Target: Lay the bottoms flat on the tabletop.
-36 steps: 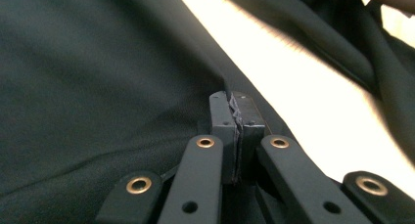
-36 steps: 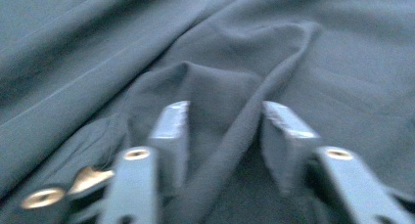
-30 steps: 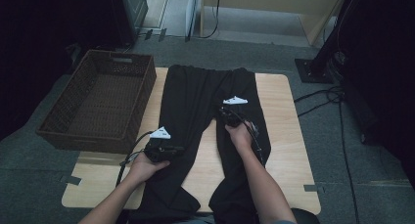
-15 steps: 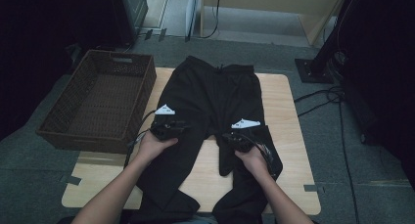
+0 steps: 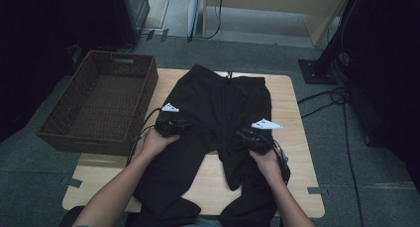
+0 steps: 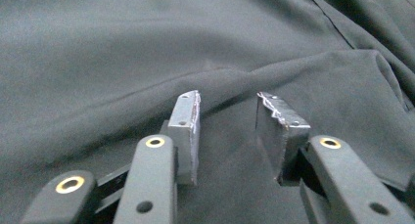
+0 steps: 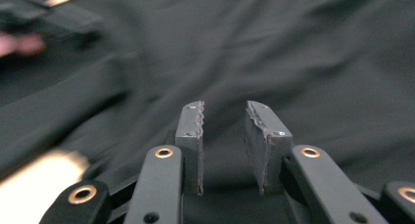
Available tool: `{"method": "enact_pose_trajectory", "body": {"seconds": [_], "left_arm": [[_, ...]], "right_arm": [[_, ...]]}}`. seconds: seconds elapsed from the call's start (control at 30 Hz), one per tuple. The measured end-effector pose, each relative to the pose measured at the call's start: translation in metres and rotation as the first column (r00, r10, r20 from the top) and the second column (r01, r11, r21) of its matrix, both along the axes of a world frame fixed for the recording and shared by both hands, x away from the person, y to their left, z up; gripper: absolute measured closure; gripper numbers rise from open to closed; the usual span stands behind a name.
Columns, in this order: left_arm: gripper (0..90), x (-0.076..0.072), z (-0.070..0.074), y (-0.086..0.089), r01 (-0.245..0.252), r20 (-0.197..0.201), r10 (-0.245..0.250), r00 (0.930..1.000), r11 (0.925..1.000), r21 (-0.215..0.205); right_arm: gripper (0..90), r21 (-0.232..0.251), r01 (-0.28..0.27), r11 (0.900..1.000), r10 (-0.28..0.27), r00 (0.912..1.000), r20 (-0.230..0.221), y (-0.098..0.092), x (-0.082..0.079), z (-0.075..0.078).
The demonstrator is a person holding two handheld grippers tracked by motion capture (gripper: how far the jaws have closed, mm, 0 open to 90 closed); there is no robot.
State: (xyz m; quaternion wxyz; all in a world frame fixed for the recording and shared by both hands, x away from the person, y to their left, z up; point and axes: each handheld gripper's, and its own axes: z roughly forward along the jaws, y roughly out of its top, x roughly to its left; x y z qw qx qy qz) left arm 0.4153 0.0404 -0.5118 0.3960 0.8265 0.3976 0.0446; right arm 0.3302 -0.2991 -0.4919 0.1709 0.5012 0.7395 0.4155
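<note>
We have the black trousers [image 5: 218, 118] spread flat on the worktop [image 5: 292, 138], waistband at the far edge, legs trailing toward us and over the near edge. The left gripper [image 5: 184, 126] rests on the left leg, the right gripper [image 5: 244, 134] on the right; both sets of jaws have just been opening and stand partly apart with nothing pinched between them. To regrip well, we judge we should settle each pair astride a raised fold before closing, so both layers are caught. The high view gives us the whole layout and the wicker basket [image 5: 99, 105] beside it; the left gripper view reveals a ridge of cloth just beyond the jaws, and the right gripper view is blurred.
</note>
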Motion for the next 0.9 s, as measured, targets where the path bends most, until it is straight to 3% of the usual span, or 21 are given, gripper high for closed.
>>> {"method": "enact_pose_trajectory", "body": {"seconds": [0.07, 0.2, 0.3, 0.37, 0.47, 0.6, 0.67, 0.73, 0.87, 0.9], "left_arm": [[62.6, -0.006, -0.001, 0.0, -0.002, 0.009, 0.002, 1.0, 1.0, 0.0], [64.1, -0.022, -0.001, 0.001, 0.016, 0.013, -0.016, 0.9998, 0.9999, 0.002], [64.6, -0.036, -0.001, 0.0, 0.024, 0.024, -0.024, 0.9994, 0.9996, 0.013], [64.7, -0.043, -0.001, 0.0, 0.031, 0.02, -0.031, 0.9993, 0.9995, 0.009], [65.1, -0.058, -0.002, -0.001, 0.052, 0.003, -0.051, 0.9987, 0.9986, -0.013], [65.1, -0.079, -0.002, -0.004, 0.083, -0.059, -0.086, 0.9945, 0.995, -0.056], [64.8, -0.089, 0.0, -0.007, 0.119, -0.059, -0.121, 0.9909, 0.9924, -0.031], [62.4, -0.092, 0.002, -0.006, 0.13, -0.073, -0.132, 0.9885, 0.991, -0.032], [61.2, -0.084, 0.009, 0.008, 0.078, -0.045, -0.08, 0.9958, 0.9959, -0.047], [60.9, -0.081, 0.011, 0.012, 0.067, -0.033, -0.069, 0.9971, 0.9964, -0.051]], "right_arm": [[68.8, -0.018, 0.059, 0.998, -0.059, 0.9982, -0.004, -0.005, 0.014, -0.004], [68.8, -0.079, 0.095, 0.992, -0.098, 0.9947, -0.032, -0.006, 0.03, -0.017], [68.5, -0.117, 0.113, 0.987, -0.12, 0.9915, -0.052, -0.008, 0.035, -0.024], [68.6, -0.111, 0.121, 0.986, -0.125, 0.9915, -0.034, -0.012, 0.034, -0.026], [67.8, -0.149, 0.116, 0.982, -0.12, 0.9927, -0.015, -0.016, 0.033, -0.026], [67.8, -0.155, 0.119, 0.981, -0.123, 0.9922, -0.019, -0.025, 0.031, -0.026], [67.5, -0.153, 0.132, 0.979, -0.136, 0.9906, -0.016, -0.032, 0.031, -0.026], [68.8, -0.143, 0.147, 0.979, -0.149, 0.9887, -0.007, -0.037, 0.032, -0.027], [70.3, -0.085, 0.146, 0.986, -0.151, 0.987, -0.057, -0.041, 0.034, -0.023], [70.2, -0.058, 0.139, 0.989, -0.142, 0.9885, -0.051, -0.039, 0.034, -0.021]]}}
